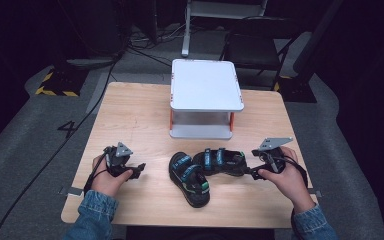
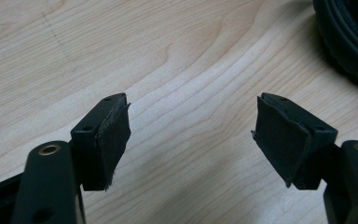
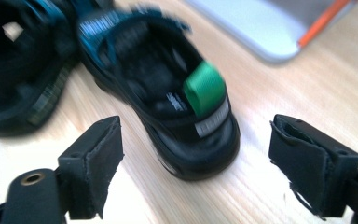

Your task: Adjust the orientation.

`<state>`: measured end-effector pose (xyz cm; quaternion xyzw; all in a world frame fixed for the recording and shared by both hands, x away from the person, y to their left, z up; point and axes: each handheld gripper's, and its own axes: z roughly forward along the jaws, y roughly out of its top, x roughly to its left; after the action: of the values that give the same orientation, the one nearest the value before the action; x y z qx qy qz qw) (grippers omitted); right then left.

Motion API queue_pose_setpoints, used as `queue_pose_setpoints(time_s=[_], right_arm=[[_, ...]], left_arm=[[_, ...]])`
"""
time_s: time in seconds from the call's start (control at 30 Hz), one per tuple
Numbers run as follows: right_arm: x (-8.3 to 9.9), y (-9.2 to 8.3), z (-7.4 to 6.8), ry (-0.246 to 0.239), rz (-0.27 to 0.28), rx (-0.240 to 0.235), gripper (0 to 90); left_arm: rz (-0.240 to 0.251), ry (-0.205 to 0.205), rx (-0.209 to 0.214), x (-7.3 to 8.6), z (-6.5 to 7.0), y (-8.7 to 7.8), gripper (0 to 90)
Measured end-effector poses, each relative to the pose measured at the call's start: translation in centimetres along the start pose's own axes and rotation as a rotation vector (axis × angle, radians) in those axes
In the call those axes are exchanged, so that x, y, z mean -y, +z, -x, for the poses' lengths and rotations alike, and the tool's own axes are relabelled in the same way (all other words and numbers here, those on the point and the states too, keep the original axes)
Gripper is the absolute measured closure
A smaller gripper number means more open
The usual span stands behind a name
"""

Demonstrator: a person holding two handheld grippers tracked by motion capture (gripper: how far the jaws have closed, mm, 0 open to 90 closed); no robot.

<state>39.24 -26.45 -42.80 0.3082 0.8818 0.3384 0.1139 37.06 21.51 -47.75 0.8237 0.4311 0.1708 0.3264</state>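
Nearest, the left hand-held gripper point(image 1: 139, 170) sits at 9 o'clock on the bench point(image 1: 130, 115), jaws apart and empty. The right hand-held gripper point(image 1: 253, 171), jaws spread, faces the heel of 1 sandal point(image 3: 168, 98). Both sandals point(image 1: 205, 172) lie mid-bench: likely light, flexible, rubbery-soled; the stiff heel rim offers the best hold. Beyond stands a white shelf point(image 1: 206, 85).

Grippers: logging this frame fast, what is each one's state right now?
Left gripper: open, holding nothing, fingers over bare table.
Right gripper: open, holding nothing, fingers either side of a sandal heel, not touching it.
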Motion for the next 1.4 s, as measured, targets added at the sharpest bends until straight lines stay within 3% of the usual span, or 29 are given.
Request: queue_pose_setpoints(time_s=[0.13, 0.23, 0.37, 0.47, 0.57, 0.6, 0.63, 0.7, 0.8, 0.87, 0.93, 1.03, 1.17, 1.27, 1.37, 1.4], right_arm=[[0.8, 1.9, 0.0, -0.015, -0.039, -0.026, 19.3], [1.4, 3.1, 0.2, -0.014, -0.077, -0.017, 19.1], [2.1, 4.5, 0.2, -0.001, -0.077, -0.028, 15.2], [2.2, 4.8, -0.2, -0.001, -0.082, -0.005, 15.2], [2.1, 4.4, -0.5, 0.005, -0.108, -0.02, 16.2], [2.0, 4.0, -0.8, 0.021, -0.135, -0.06, 16.3], [2.0, 4.0, -0.8, 0.021, -0.135, -0.06, 16.3], [1.9, 3.5, -1.1, 0.033, -0.155, -0.114, 18.7], [1.5, 3.1, -2.2, 0.014, -0.171, -0.24, 23.6], [1.3, 3.3, -2.8, -0.004, -0.146, -0.308, 29.8], [1.3, 4.0, -3.2, -0.019, -0.128, -0.359, 27.0], [1.4, 4.2, -3.1, -0.057, -0.163, -0.349, 27.5], [1.6, 3.0, -1.6, -0.026, -0.144, -0.348, 34.8], [1.5, 2.2, -0.5, -0.011, -0.102, -0.297, 52.5], [1.2, 2.0, 0.2, 0.008, -0.068, -0.196, 55.5], [1.1, 2.2, 0.4, 0.021, -0.044, -0.139, 51.4]], left_arm=[[-0.001, 0.006, 0.017, -0.3, 0.3, 0.2, 26.7], [-0.002, 0.006, 0.019, -0.3, 0.3, 0.4, 26.7], [-0.001, 0.002, 0.026, -0.5, 0.3, 0.5, 26.7], [0.001, 0.009, 0.031, -0.6, 0.4, 0.6, 26.7], [-0.003, 0.017, 0.032, -0.6, 0.4, 0.8, 26.7], [-0.006, 0.017, 0.032, -0.6, 0.5, 0.8, 26.7], [-0.004, 0.015, 0.034, -0.7, 0.5, 0.8, 26.7], [0.0, 0.021, 0.027, -0.7, 0.5, 0.8, 26.7], [-0.004, 0.02, 0.041, -0.9, 0.7, 0.9, 26.7], [-0.005, 0.026, 0.048, -0.9, 0.9, 1.0, 26.7], [-0.005, 0.033, 0.05, -1.0, 1.0, 1.0, 26.7], [-0.002, 0.029, 0.068, -1.0, 1.3, 1.0, 26.7], [-0.014, 0.057, 0.128, -1.1, 2.1, 1.0, 32.0], [-0.017, 0.071, 0.129, -1.0, 2.5, 0.9, 32.0], [-0.016, 0.062, 0.118, -0.8, 2.5, 0.6, 31.8], [-0.013, 0.055, 0.115, -0.7, 2.6, 0.4, 31.7]])
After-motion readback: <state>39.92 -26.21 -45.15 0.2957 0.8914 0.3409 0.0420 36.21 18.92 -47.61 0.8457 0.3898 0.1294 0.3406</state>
